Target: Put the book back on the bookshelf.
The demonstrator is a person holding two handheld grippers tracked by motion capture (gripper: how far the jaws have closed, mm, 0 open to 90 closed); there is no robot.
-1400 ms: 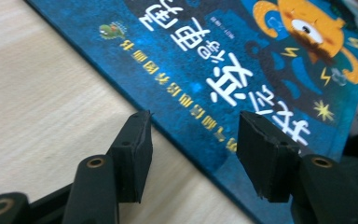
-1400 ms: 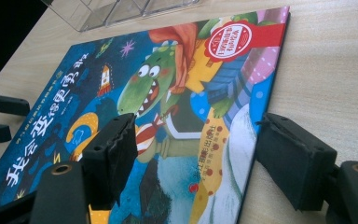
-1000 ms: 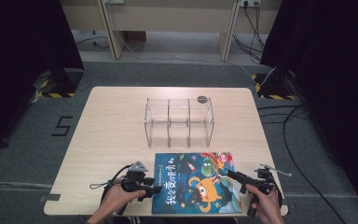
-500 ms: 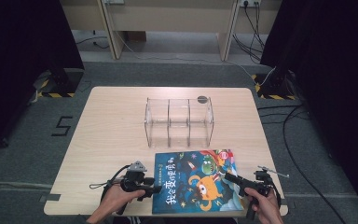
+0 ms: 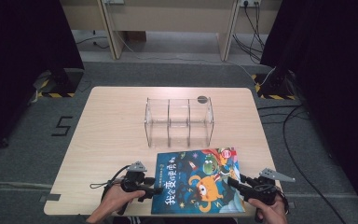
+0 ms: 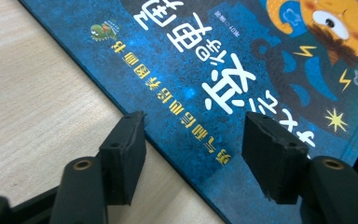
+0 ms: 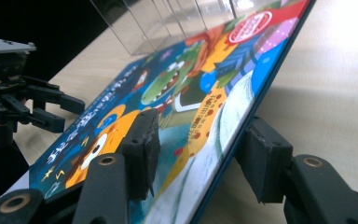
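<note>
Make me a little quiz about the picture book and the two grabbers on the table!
1. True or false: the book stands inside the clear rack.
2. Which gripper has a jaw on each side of the book's edge? A) left gripper B) right gripper
3. Fill in: the rack has ___ compartments in a row.

Key
1. False. The book is on the table, nearer the person than the rack.
2. B. The right gripper view shows one jaw over the cover and one under the edge, which looks raised off the table, jaws not closed. The left gripper is open over the book's other edge.
3. Three, all empty.
</note>
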